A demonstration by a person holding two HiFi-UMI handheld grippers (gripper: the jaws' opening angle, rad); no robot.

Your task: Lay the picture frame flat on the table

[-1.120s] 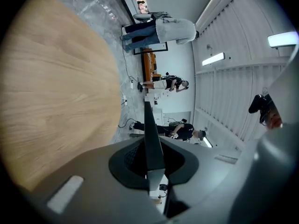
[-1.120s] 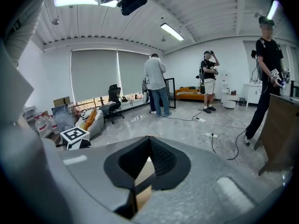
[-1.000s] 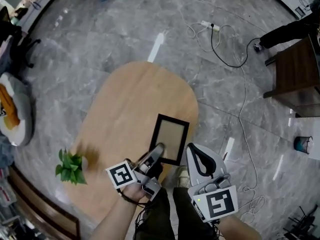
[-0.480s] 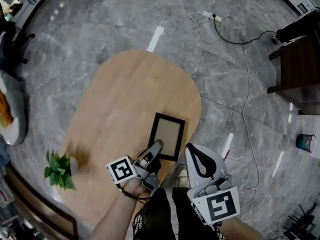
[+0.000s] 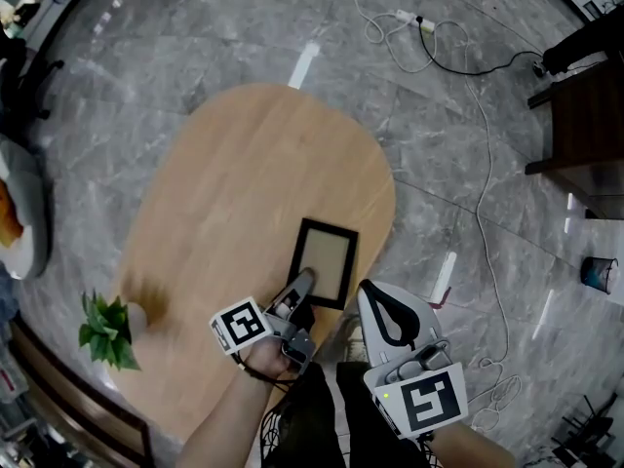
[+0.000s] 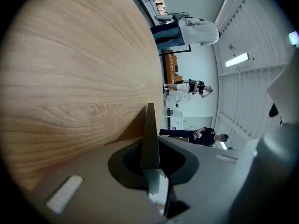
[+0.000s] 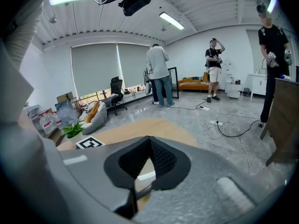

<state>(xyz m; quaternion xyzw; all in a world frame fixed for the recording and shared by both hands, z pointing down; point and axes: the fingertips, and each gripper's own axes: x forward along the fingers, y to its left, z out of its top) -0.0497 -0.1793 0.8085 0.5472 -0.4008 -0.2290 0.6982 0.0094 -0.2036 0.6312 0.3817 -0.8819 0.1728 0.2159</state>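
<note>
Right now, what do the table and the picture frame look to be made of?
Table: light wood or wood-look laminate, matte; long grain lines run across the top. Picture frame: thin black matte border, wood or plastic, cannot tell which; tan panel inside, no glare to show glass.

Worktop (image 5: pixel 244 183): pale wood, visible grain, smooth matt.
Picture frame (image 5: pixel 327 256): matt black border; tan panel, possibly card.
Floor (image 5: pixel 195 57): grey marbled stone, glossy.
</note>
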